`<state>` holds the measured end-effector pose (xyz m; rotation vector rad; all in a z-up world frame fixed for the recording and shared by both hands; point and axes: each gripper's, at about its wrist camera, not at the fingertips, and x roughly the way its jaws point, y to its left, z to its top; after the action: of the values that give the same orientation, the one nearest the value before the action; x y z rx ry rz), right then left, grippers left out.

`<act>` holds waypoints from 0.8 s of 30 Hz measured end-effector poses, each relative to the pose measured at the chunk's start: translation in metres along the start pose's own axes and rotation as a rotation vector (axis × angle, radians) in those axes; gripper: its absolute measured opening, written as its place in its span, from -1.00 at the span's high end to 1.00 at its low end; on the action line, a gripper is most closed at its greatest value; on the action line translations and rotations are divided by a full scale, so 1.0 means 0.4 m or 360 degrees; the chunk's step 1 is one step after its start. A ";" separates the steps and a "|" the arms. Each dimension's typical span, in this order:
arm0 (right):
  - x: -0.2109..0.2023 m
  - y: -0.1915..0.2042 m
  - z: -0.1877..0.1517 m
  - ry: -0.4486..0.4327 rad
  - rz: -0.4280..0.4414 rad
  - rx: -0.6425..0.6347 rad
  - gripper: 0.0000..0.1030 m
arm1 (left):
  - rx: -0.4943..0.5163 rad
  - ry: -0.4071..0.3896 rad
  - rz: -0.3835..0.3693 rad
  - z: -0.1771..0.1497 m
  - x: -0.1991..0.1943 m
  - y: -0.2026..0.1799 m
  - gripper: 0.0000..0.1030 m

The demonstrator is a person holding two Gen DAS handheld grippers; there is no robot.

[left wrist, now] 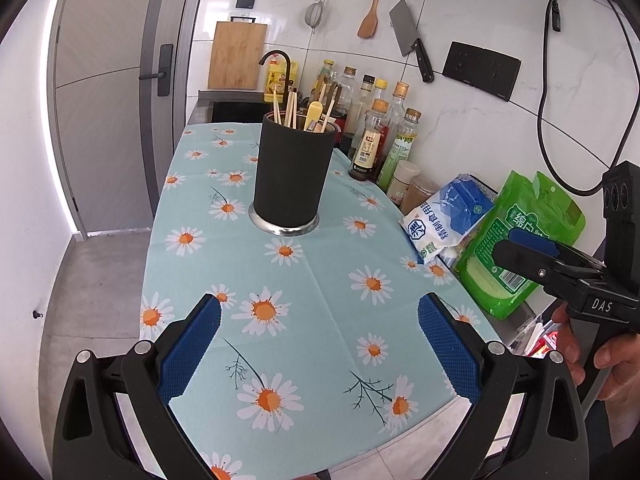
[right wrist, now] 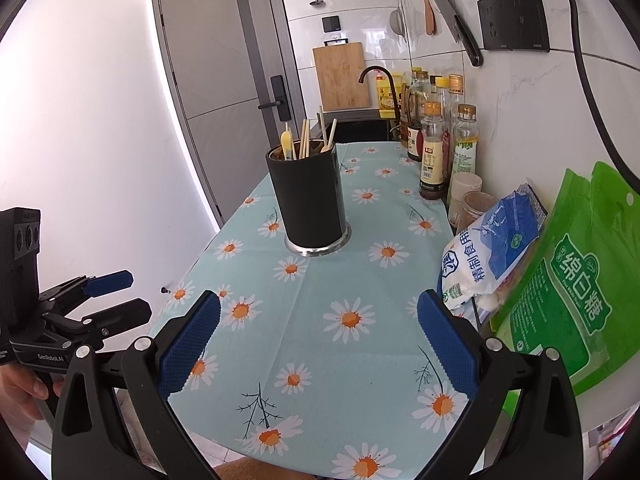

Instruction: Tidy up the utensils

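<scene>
One black cylindrical utensil holder with a steel base stood upright on the daisy-print blue tablecloth, toward its far end. It held several wooden chopsticks and one yellow spoon-like utensil; the exact chopstick count could not be told. Two grippers hovered near the cloth's front edge: the left gripper and the right gripper, each with blue-padded fingers spread wide, empty. Two bags, one white-and-blue and one green, lay beside the wall.
</scene>
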<state>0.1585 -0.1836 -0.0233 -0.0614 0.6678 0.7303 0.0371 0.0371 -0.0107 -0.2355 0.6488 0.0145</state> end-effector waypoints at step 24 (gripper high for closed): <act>0.001 0.002 -0.025 0.0034 0.0013 0.0037 -0.90 | 0.0025 0.0033 0.0033 -0.011 -0.020 -0.002 -0.87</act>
<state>0.1527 -0.1855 -0.0313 -0.0452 0.6969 0.7307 0.0281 0.0359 -0.0093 -0.2137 0.6718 0.0271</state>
